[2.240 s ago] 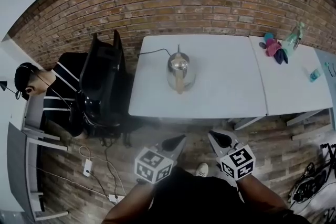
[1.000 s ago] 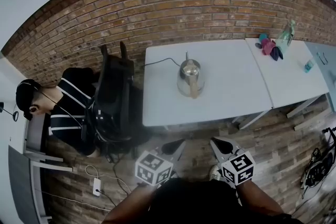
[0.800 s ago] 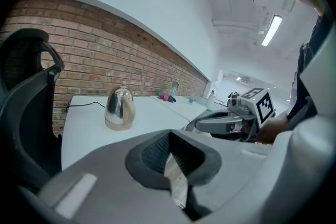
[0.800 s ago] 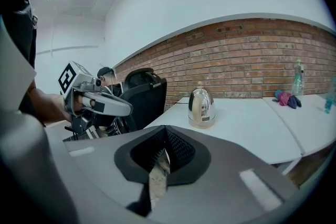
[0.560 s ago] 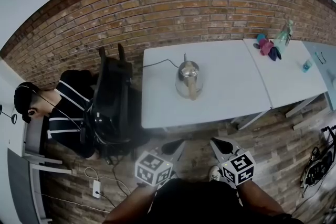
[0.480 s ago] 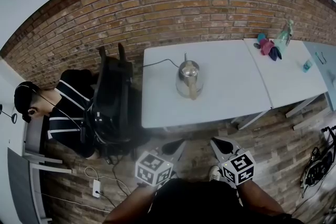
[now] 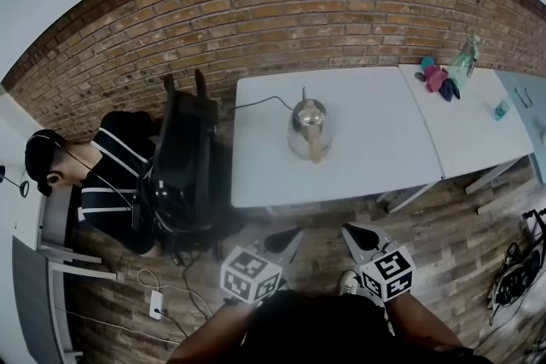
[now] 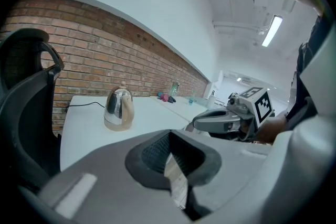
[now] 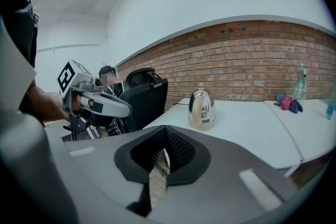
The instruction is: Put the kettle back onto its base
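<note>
Head view, kettle (image 7: 308, 126) unmoved on white table (image 7: 375, 141)

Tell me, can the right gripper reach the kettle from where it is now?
Probably not yet: the right gripper hangs short of the near edge of the white table, while the kettle stands mid-table. Nothing blocks the path, so a step forward should do.
</note>
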Demonstrator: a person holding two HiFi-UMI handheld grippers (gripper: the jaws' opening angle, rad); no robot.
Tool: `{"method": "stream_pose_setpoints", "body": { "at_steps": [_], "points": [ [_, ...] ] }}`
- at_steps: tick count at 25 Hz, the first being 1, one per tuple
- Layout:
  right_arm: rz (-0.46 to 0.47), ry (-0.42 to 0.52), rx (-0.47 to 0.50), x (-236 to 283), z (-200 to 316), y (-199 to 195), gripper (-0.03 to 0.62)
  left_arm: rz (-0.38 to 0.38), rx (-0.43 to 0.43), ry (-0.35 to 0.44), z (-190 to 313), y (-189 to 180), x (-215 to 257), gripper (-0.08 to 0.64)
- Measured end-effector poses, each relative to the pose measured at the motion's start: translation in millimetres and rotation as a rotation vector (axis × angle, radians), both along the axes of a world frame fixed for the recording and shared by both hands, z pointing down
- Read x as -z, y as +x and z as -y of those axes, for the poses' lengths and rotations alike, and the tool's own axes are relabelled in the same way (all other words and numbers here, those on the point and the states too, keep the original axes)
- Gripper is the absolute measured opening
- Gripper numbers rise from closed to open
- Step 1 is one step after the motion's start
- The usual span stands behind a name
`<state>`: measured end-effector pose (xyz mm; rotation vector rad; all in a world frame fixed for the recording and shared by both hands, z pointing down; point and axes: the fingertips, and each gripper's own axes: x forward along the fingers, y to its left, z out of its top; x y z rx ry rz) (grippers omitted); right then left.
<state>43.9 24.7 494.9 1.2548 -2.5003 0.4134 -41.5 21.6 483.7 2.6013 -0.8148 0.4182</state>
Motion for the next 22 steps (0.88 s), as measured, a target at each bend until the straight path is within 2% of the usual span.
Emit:
{"method": "stream_pose_setpoints", "body": {
  "at_steps": [22],
  "points": [
    [-0.012, 0.000, 0.017, 0.0, -8.5, -0.3, 0.025, 0.010, -0.018, 0.003, -5.1, 3.4, 0.0, 0.001]
  ]
}}
